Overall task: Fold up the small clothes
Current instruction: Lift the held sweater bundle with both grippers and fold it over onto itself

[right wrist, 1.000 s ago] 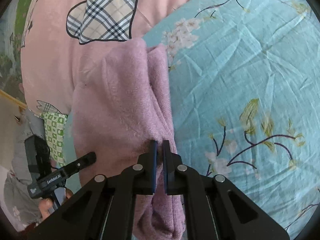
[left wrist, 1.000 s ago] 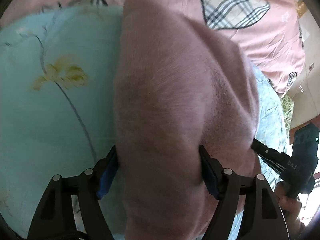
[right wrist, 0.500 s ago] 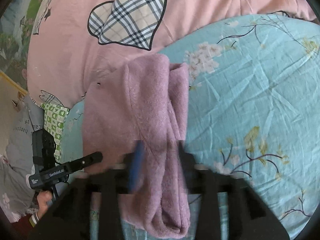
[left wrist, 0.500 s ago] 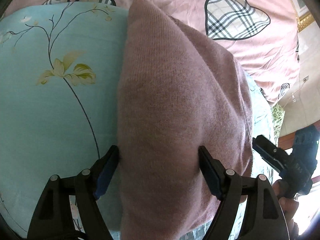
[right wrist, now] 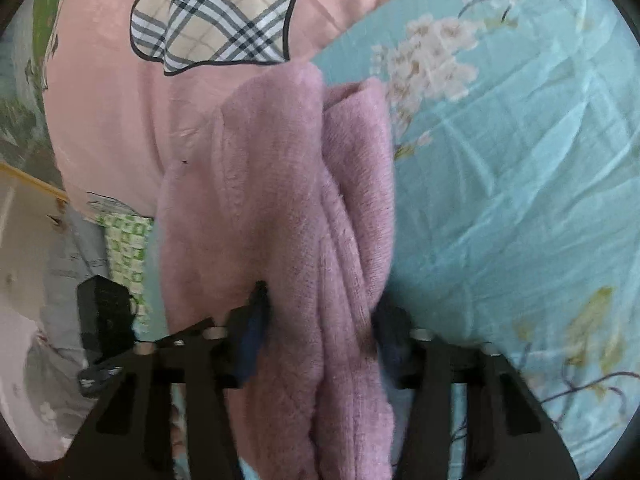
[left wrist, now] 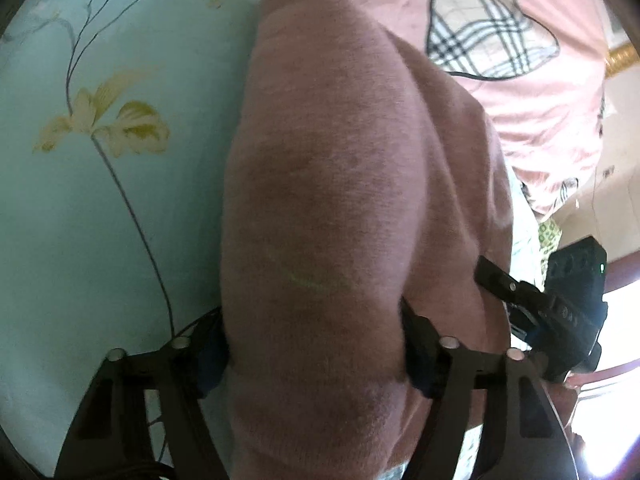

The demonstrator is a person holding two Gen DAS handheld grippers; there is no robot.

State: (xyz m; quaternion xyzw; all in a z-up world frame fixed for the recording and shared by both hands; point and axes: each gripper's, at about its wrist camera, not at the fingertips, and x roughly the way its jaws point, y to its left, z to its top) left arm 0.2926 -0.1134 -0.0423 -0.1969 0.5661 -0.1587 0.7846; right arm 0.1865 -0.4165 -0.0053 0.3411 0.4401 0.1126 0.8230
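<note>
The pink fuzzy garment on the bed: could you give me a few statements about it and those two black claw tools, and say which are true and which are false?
1. The pink knit garment lies on a turquoise floral sheet. True.
2. The right gripper is clamped shut on the garment. False: its fingers stand apart, the cloth loose between them.
3. The left gripper is open, the garment between its fingers. True.
4. The heart on the pink quilt is solid red. False: the plaid heart is beige with dark checks.
5. The garment is spread flat. False: it is bunched in thick folds.
</note>
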